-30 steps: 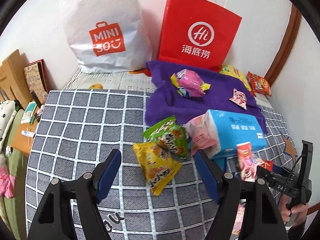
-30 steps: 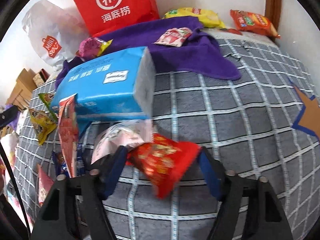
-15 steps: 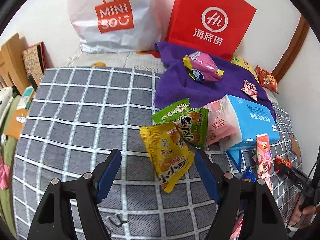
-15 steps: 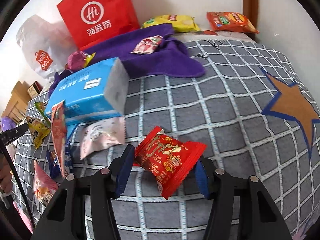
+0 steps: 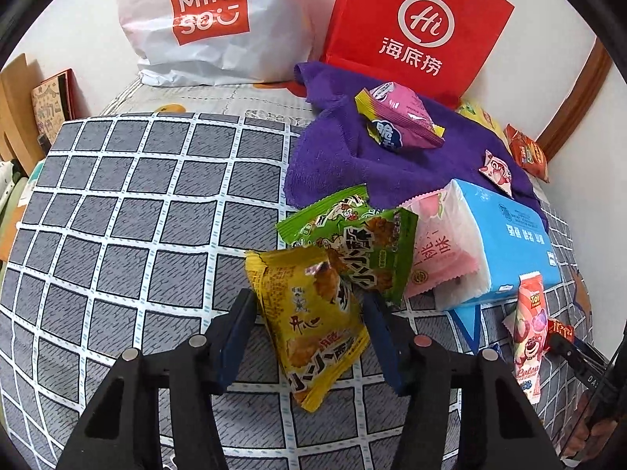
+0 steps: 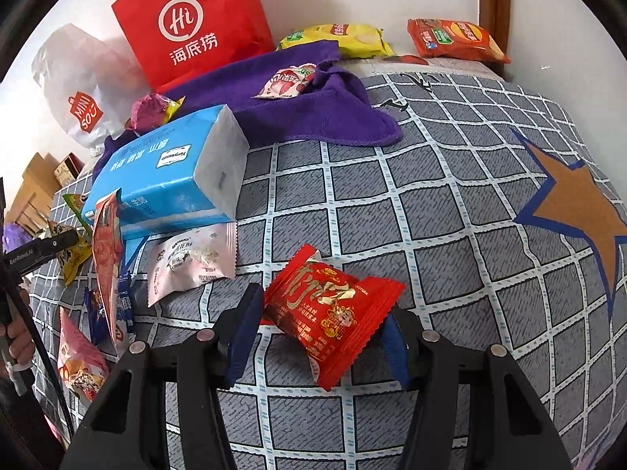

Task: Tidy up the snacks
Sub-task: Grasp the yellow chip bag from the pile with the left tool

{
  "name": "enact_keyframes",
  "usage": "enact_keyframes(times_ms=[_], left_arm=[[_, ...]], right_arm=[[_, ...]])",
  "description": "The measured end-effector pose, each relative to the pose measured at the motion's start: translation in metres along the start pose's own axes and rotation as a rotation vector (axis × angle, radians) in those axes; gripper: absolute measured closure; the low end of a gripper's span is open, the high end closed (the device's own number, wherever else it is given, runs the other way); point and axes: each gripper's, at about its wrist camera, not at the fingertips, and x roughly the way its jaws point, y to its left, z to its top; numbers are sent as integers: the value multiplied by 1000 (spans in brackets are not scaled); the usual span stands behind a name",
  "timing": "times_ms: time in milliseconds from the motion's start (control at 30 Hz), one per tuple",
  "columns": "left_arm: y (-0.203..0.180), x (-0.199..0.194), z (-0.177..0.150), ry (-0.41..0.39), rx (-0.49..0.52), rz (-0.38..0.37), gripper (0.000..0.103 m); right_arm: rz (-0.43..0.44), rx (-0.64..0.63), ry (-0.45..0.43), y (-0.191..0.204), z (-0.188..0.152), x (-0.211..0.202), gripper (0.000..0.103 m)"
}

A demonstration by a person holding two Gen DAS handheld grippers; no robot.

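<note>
A yellow snack packet point(image 5: 313, 325) lies on the grey checked bedspread point(image 5: 137, 235), overlapping a green packet point(image 5: 360, 243). My left gripper point(image 5: 309, 305) straddles the yellow packet, its jaws closing, and both blue pads touch the packet's crinkled sides. In the right wrist view my right gripper point(image 6: 323, 305) is shut on a red snack packet point(image 6: 333, 305), a little right of a pink-white packet point(image 6: 192, 262). A blue tissue pack point(image 6: 168, 172) stands behind the loose snacks.
A purple towel point(image 5: 333, 152) carries a pink packet point(image 5: 399, 117) and a small strawberry packet point(image 6: 286, 82). A red paper bag point(image 5: 415, 27) and a white bag point(image 5: 211, 19) lean on the wall. Chip bags point(image 6: 454, 39) lie at the far edge. Several packets point(image 6: 106, 258) crowd the left.
My left gripper came down over the yellow packet and its jaws narrowed onto it. The right gripper tightened on the red packet and carried it rightward, away from the pile.
</note>
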Motion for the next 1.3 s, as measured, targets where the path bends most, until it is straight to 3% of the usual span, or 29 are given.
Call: enact_keyframes(times_ms=[200, 933, 1300], left_arm=[[2, -8, -2, -6, 11, -14, 59], [-28, -80, -28, -88, 63, -69, 60], [-56, -104, -15, -129, 111, -107, 59]], right_arm=[[0, -8, -6, 5, 0, -5, 47], [51, -87, -143, 48, 9, -75, 47], [92, -130, -199, 75, 24, -98, 47]])
